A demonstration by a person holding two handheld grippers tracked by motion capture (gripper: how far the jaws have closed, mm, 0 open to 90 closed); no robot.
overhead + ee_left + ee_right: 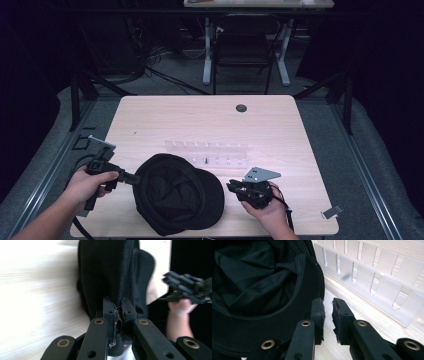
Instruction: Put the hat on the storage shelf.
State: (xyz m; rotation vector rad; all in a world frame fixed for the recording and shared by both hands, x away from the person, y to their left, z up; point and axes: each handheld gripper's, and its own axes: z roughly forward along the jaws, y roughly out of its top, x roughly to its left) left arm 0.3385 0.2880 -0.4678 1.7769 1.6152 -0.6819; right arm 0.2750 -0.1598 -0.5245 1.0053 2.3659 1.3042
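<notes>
Black cap [177, 195] lay upside down at the near middle of the wooden table [200, 117], its brim pointing right, just near of a clear plastic rack [207, 152]. Left gripper [131, 176] had its jaws clamped on the fabric at the cap's left edge. Right gripper [231, 186], just right of the brim, kept its jaws a narrow gap apart, holding nothing.

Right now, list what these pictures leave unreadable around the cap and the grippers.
- Outside of the black cap: it lies opening-up in the high view.
- Fabric edge between the left gripper pads: covered by the pads, left gripper view.
- Small dark item on the clear rack: too small, high view.
- Right gripper: cap brim beside it, contact unclear.
</notes>
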